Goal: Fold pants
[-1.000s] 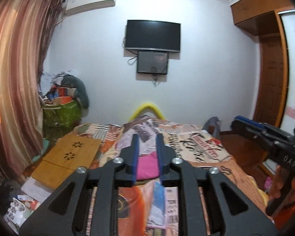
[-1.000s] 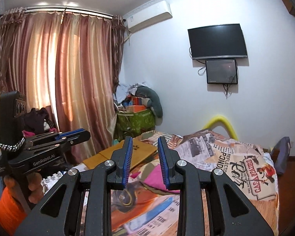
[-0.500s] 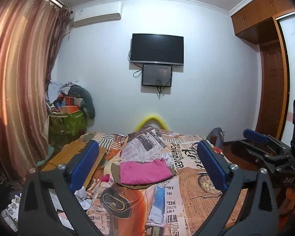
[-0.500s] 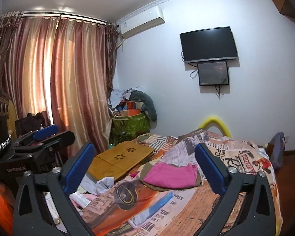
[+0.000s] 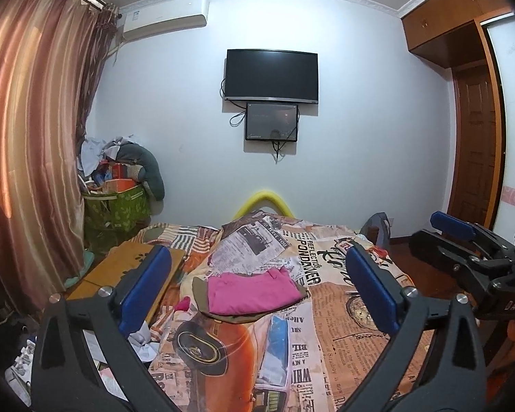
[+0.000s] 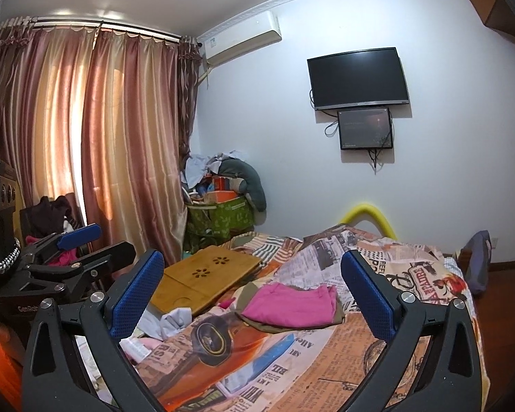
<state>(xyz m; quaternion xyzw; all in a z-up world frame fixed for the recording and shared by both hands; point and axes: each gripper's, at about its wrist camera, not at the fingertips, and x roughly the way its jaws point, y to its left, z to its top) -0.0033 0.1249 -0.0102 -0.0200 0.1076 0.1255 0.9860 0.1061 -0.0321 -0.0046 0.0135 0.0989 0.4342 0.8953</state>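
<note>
Folded pink pants (image 5: pixel 254 292) lie on top of an olive garment (image 5: pixel 250 316) in the middle of the bed, also in the right wrist view (image 6: pixel 292 305). My left gripper (image 5: pixel 257 292) is open and empty, held above the near part of the bed, well short of the pants. My right gripper (image 6: pixel 254 292) is open and empty too, at about the same distance. Each gripper shows at the edge of the other's view: the right one (image 5: pixel 463 250) and the left one (image 6: pixel 72 250).
The bed has a newspaper-print cover (image 5: pixel 326 336). A wooden lap desk (image 6: pixel 202 281) lies on its left side, with crumpled white cloth (image 6: pixel 175 319) beside it. A green basket of clutter (image 5: pixel 116 202) and curtains (image 5: pixel 27 158) stand at the left. A wooden door (image 5: pixel 477 144) is at the right.
Both grippers went from shut to wide open. Both views rose and pulled back slightly, so the pink pants now show between the fingers.
</note>
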